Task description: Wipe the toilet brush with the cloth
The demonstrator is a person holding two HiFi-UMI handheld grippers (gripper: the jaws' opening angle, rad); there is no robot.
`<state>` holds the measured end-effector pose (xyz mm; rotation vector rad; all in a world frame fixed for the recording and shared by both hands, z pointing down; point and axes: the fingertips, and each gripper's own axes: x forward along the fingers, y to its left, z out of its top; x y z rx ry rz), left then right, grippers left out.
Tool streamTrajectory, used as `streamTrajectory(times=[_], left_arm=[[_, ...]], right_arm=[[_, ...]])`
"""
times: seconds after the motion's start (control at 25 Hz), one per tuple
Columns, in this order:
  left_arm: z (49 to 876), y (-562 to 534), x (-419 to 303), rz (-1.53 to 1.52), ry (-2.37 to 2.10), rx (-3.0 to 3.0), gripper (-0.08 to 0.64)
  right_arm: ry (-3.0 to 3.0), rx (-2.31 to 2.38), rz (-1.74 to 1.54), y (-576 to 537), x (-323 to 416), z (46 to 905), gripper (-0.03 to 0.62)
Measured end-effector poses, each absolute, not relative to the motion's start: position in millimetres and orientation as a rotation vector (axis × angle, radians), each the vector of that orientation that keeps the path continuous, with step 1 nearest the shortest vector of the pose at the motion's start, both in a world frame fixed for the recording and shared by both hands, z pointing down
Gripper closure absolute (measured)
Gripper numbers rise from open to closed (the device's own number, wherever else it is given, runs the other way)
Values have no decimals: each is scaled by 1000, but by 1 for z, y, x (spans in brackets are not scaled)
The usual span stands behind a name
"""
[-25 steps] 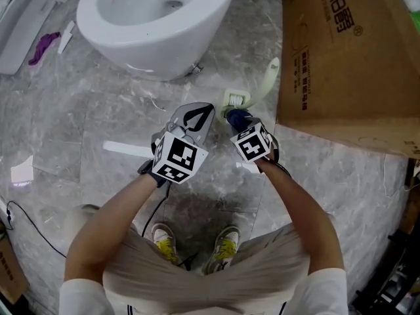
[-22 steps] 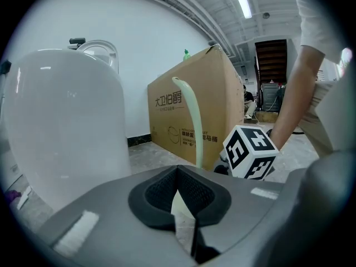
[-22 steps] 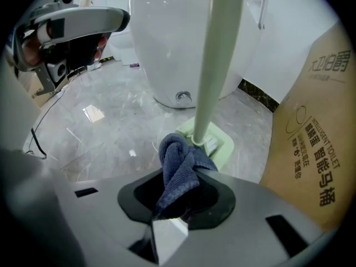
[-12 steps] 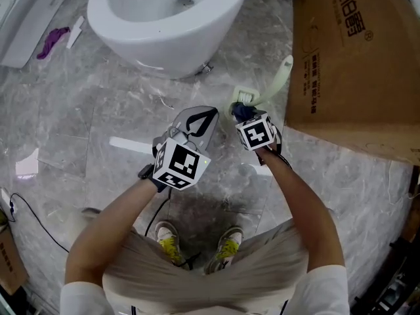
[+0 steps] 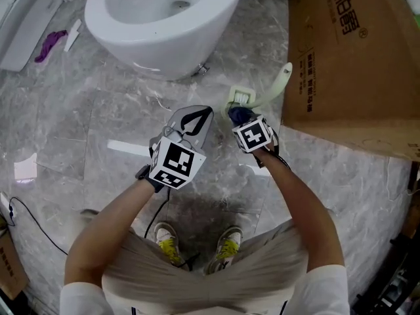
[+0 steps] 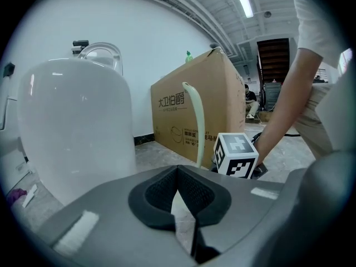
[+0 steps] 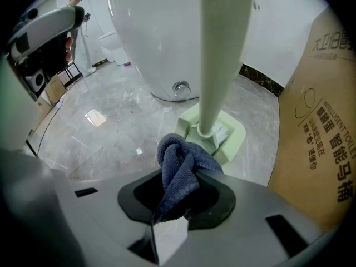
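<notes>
A pale green toilet brush (image 5: 281, 79) stands in its square green holder (image 5: 240, 98) on the marble floor, beside the cardboard box. My right gripper (image 5: 239, 116) sits just in front of the holder, shut on a bunched dark blue cloth (image 7: 180, 164). In the right gripper view the brush handle (image 7: 220, 54) rises straight ahead, and the cloth's top lies close to the holder (image 7: 233, 135); I cannot tell whether they touch. My left gripper (image 5: 194, 119) hovers to the left of the right one, with its jaws shut on nothing (image 6: 181, 207). The brush handle (image 6: 196, 121) shows beyond it.
A white toilet bowl (image 5: 157, 18) stands ahead on the left. A large cardboard box (image 5: 354, 64) fills the right side. A white strip (image 5: 128, 147) lies on the floor to the left, a purple item (image 5: 49, 44) at far left, a black cable (image 5: 33, 225) lower left.
My right gripper with the cloth has edged slightly forward toward the brush holder. The left gripper has barely moved.
</notes>
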<state>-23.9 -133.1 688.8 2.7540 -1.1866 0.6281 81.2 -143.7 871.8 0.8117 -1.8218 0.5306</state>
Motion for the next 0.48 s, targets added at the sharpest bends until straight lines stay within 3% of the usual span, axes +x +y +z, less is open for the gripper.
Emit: streamTrajectory(times=[0.48], left_arm=[[647,-147,-10,482,-1176,2825,558]], right_arm=[[-1866,701,562,-111,84,852,488]])
